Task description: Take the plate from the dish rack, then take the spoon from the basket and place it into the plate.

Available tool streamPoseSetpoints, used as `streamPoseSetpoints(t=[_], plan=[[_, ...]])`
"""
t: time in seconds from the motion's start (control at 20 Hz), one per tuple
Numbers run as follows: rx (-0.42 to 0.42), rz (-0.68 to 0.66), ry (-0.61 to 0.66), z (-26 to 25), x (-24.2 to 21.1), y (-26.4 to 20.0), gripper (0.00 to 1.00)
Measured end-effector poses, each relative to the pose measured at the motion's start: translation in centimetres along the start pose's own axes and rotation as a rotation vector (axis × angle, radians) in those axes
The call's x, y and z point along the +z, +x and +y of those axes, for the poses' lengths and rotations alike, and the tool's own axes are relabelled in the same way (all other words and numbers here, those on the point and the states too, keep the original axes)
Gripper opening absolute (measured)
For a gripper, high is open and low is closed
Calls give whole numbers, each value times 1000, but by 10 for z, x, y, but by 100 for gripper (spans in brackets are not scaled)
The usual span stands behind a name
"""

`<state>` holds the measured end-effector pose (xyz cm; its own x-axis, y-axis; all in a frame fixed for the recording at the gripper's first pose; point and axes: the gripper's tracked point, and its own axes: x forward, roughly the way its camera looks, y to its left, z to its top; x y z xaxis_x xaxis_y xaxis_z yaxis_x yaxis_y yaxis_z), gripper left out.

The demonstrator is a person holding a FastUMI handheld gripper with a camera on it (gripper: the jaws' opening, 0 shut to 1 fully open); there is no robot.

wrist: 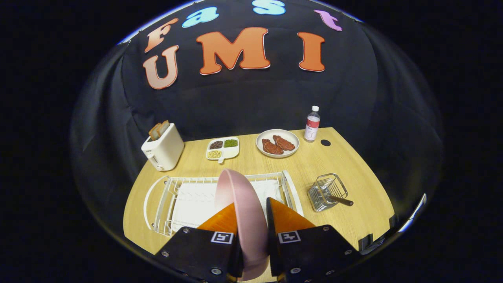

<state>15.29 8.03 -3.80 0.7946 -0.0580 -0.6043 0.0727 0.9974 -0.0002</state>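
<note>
Gripper view puts the pink plate (243, 220) edge-on between my fingers, and the gripper (251, 220) looks closed on it, one finger pressing each face. The plate stands upright above the white dish rack (173, 196), which lies just ahead of and below the fingers; I judge it is lifted clear of the rack slots, though its lower rim runs down behind the claw body, so I cannot confirm a gap.

So I read the first step as in hand: plate out, not yet set down. Next I need to lay it flat on bare table (353, 165), probably off to the right of the rack, then release and go for the spoon.

The wire basket (327, 192) sits ahead and to the right of the fingers, with a dark handle (342, 201) poking out of it toward the right. I take that for the spoon, but its bowl is lost among the wires and I cannot make out its shape.

Beyond the rack stand a toaster (163, 147), a divided dish (223, 148), a plate of meat (277, 143) and a bottle (312, 124), all well apart from my path.
</note>
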Motion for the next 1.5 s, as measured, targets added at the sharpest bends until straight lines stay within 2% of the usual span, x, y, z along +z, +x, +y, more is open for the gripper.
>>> streamPoseSetpoints(t=[0.3,0.55,0.85,1.0,1.5], plan=[[169,4,124,10,-71,-57,27],[277,-12,271,11,-127,-71,27],[361,31,503,9,-200,-40,27],[365,58,599,7,-229,-19,27],[384,144,670,29,-257,23,27]])
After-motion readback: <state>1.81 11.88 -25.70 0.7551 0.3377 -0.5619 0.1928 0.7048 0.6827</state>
